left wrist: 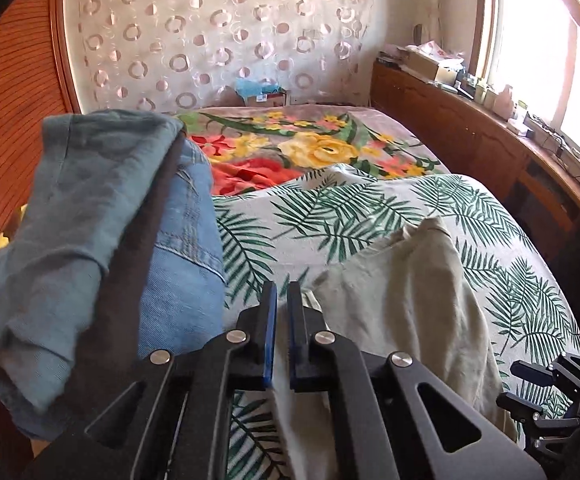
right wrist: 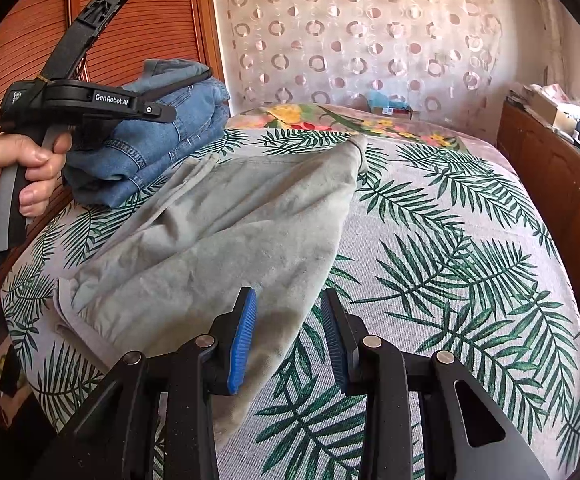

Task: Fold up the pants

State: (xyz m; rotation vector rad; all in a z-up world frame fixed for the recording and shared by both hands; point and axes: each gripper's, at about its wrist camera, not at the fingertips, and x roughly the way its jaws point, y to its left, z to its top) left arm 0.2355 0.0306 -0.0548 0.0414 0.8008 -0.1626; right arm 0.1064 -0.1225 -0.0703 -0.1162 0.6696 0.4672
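Folding the grey-green pants (right wrist: 225, 232) on the bed (right wrist: 470, 280), left tool (left wrist: 281, 300) pinching cloth.

I am keeping my closed left tool's pinch on the near-left pants fabric, lifting evenly so nothing slips; my right tool (right wrist: 287, 316) is standing partly open, empty, over the pants' near-right edge, jeans stack (right wrist: 149, 140) far-left.

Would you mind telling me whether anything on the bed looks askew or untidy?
The grey-green pants lie rumpled and slanted across the palm-leaf bedspread, one corner bunched up; the denim stack beside them looks neatly folded.
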